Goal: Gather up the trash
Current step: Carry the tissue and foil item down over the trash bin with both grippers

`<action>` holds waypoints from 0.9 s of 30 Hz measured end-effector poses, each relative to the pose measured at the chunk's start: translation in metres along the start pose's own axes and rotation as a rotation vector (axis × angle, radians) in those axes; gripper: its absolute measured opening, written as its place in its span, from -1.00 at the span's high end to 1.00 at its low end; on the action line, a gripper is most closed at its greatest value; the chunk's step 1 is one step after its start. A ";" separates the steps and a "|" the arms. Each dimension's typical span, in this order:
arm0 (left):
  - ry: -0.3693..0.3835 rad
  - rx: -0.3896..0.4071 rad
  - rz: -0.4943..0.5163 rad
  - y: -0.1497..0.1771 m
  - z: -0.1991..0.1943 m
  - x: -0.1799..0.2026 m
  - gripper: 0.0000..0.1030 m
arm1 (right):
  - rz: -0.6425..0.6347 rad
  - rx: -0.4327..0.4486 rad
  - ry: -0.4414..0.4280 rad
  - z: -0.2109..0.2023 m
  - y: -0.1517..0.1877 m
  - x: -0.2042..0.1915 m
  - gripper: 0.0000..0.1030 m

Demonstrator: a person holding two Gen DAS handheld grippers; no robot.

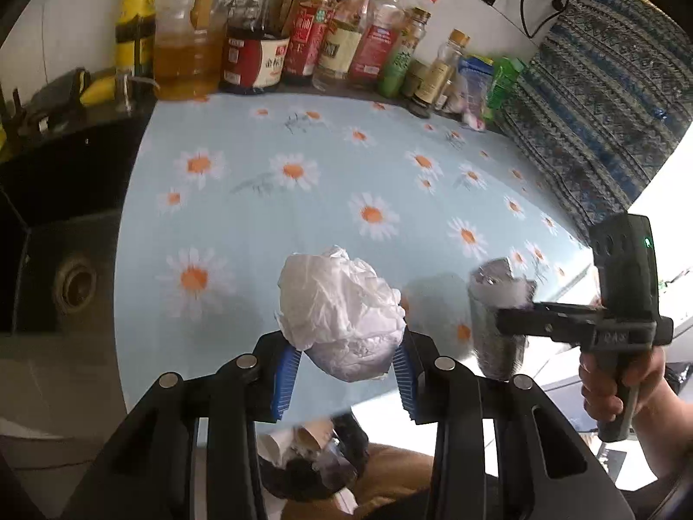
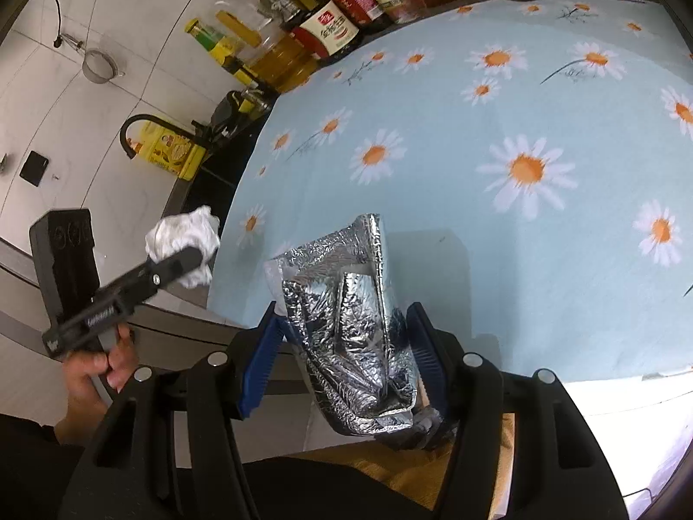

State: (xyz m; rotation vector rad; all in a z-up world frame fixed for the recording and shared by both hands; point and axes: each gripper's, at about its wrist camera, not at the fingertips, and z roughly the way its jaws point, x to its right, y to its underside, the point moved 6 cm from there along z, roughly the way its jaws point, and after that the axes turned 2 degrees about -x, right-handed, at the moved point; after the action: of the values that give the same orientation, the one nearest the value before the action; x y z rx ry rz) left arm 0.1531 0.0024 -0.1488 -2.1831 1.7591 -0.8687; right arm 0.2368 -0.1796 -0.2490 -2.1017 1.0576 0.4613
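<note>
In my left wrist view, my left gripper (image 1: 344, 368) squeezes a crumpled white paper ball (image 1: 340, 314) between its blue pads, near the edge of the light blue daisy tablecloth (image 1: 303, 216), with my right gripper (image 1: 511, 320) off to the right. In my right wrist view, my right gripper (image 2: 346, 362) squeezes a crinkly silver foil bag (image 2: 346, 329) over the near edge of that cloth, and my left gripper (image 2: 190, 260) holds the paper ball to the left, past the cloth's edge.

Bottles (image 1: 303, 43) stand behind tablecloth (image 1: 303, 216)
</note>
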 end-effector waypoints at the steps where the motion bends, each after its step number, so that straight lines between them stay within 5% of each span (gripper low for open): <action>1: 0.007 -0.009 -0.001 0.006 0.000 0.000 0.29 | -0.003 -0.006 0.003 0.002 0.004 -0.003 -0.13; 16: 0.063 -0.156 -0.032 0.092 0.006 -0.013 0.29 | -0.019 -0.090 -0.037 0.042 0.058 -0.033 -0.13; 27: 0.063 -0.361 0.015 0.167 0.050 -0.031 0.29 | -0.002 -0.240 0.065 0.114 0.120 -0.011 -0.13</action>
State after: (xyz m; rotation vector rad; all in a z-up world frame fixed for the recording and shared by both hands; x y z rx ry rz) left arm 0.0402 -0.0232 -0.2828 -2.3738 2.0993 -0.6648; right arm 0.1352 -0.1371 -0.3727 -2.3422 1.0823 0.5449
